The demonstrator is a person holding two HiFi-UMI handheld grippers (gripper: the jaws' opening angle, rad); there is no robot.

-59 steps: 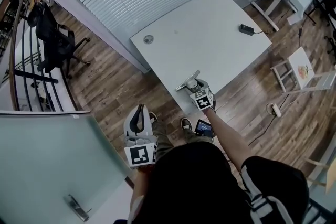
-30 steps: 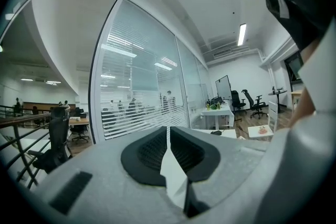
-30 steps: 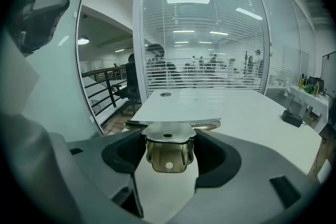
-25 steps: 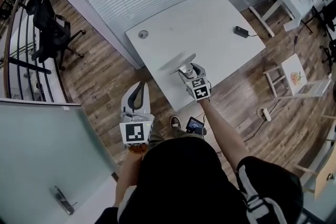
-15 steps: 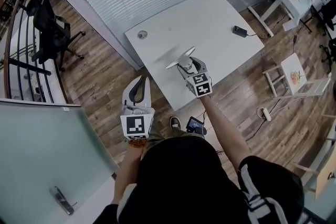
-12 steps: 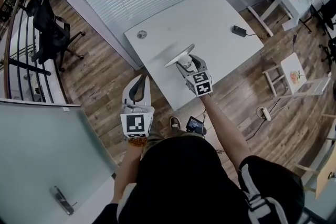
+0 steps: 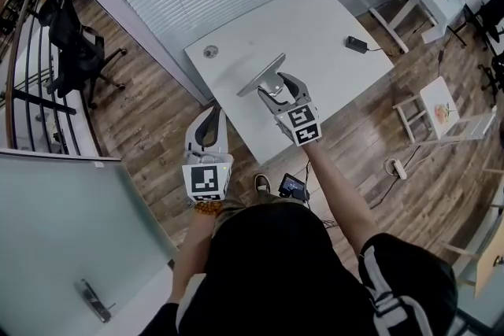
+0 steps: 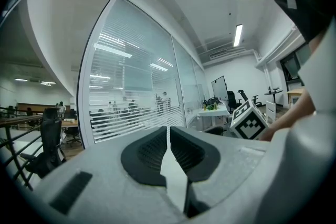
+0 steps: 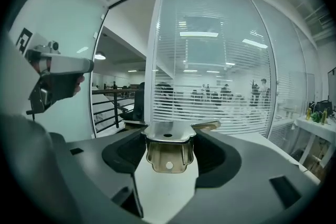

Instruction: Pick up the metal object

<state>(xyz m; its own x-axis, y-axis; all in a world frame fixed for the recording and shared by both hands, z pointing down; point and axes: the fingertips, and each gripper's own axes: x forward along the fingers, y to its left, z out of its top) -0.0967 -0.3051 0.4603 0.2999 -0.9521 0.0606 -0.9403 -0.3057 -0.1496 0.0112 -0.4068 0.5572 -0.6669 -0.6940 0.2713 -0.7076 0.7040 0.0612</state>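
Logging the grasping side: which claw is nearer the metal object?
Right. The right claw is shut on the metal object; the left claw, shut and empty, sits apart, off the table's edge.

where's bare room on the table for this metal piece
Most of the table is bare: the wide middle between the round cap near its left corner and the black box at its right edge. Nowhere crowded; the metal piece hangs above its near side.

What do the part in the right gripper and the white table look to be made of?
The metal object, clamped in the right gripper: bent sheet metal, bright with a yellowish sheen. It mirrors the lights and has punched holes. The table: smooth matte white top, perhaps laminate or painted board; the look leaves that open.
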